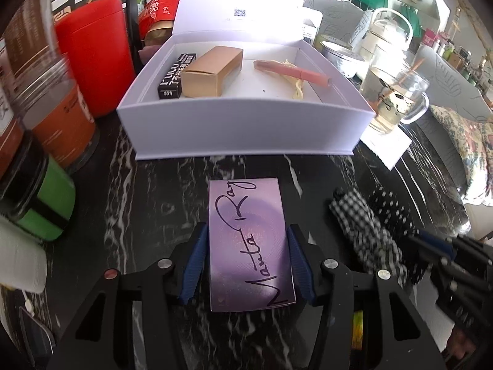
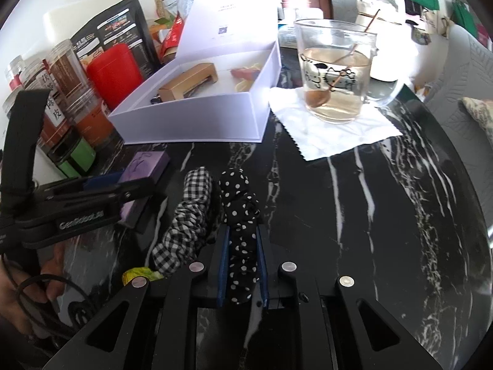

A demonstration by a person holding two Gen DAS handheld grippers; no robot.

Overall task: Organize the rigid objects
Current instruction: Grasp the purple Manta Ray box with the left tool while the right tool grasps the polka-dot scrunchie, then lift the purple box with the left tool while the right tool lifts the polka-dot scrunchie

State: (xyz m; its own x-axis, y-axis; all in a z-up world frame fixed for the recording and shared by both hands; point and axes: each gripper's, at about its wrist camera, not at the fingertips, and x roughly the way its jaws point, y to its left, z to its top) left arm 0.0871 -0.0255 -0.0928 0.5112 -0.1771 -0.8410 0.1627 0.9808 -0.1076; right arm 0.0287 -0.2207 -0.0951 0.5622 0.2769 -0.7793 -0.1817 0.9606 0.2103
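Note:
A purple box (image 1: pixel 249 243) signed "Manta Ray" lies on the black marble table, and my left gripper (image 1: pixel 246 231) is shut on it, blue pads against its long sides. The same purple box (image 2: pixel 144 163) shows at the left of the right wrist view. My right gripper (image 2: pixel 243 246) is shut on a black polka-dot scrunchie (image 2: pixel 240 197). A black-and-white gingham scrunchie (image 2: pixel 188 212) lies touching its left side. Ahead stands an open white box (image 1: pixel 246 126) holding a kraft carton (image 1: pixel 209 71), a black carton (image 1: pixel 174 77), a pink stick (image 1: pixel 292 69) and a cream tie.
A glass mug (image 2: pixel 336 80) of liquid with a spoon stands on a white napkin (image 2: pixel 336 135) right of the box. A red canister (image 1: pixel 95 58), clear jars (image 1: pixel 49 98) and a green-and-black tin (image 1: pixel 40 203) crowd the left. A hand (image 2: pixel 18 296) holds the left gripper.

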